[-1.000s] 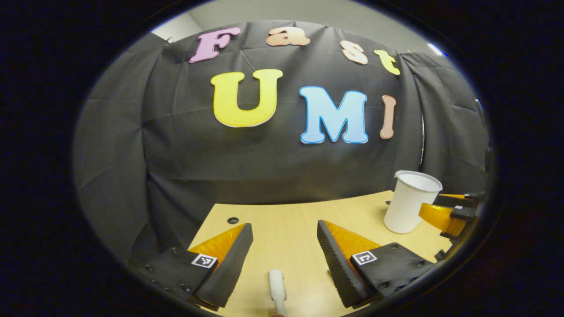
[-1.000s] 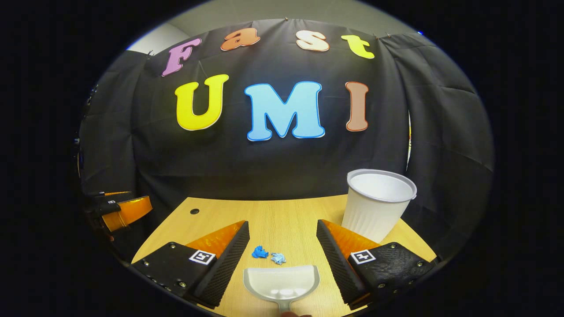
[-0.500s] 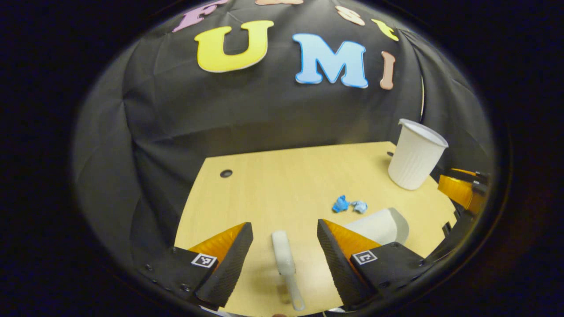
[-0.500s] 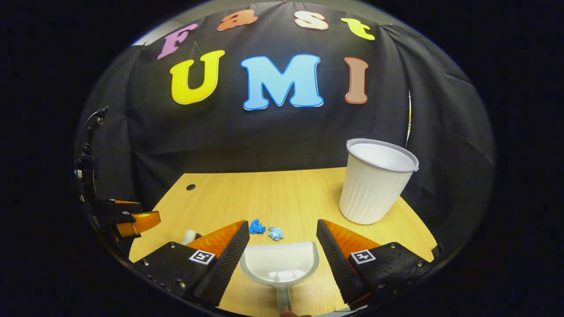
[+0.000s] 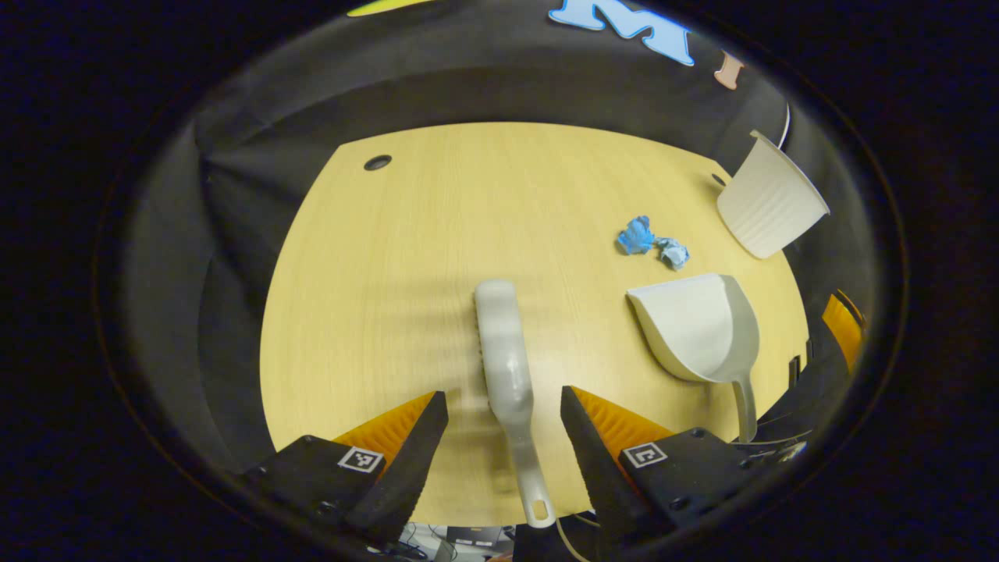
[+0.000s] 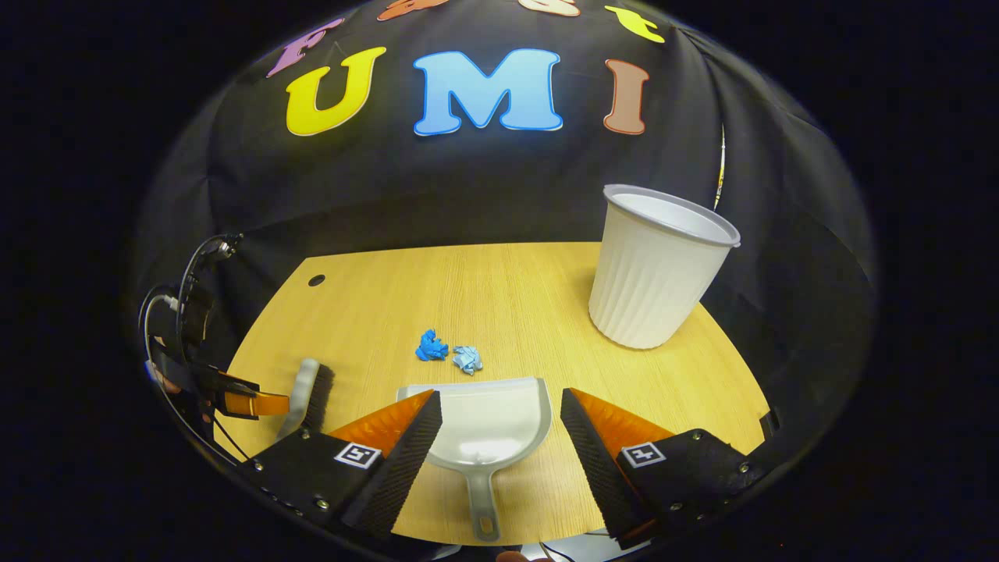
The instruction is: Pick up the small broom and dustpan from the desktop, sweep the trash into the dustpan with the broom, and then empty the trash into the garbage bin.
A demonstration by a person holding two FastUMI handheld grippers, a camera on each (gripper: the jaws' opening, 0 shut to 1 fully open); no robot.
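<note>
Both jaws gape empty: I have my left gripper [image 5: 505, 406] straddling the broom [image 5: 507, 375] handle, right gripper [image 6: 501, 414] straddling the dustpan [image 6: 484, 429], for lifting.

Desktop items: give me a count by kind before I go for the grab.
Small broom: 1
Dustpan: 1
Crumpled paper scraps, dark blue and pale blue: 2
White ribbed bin: 1
Total: 5
</note>
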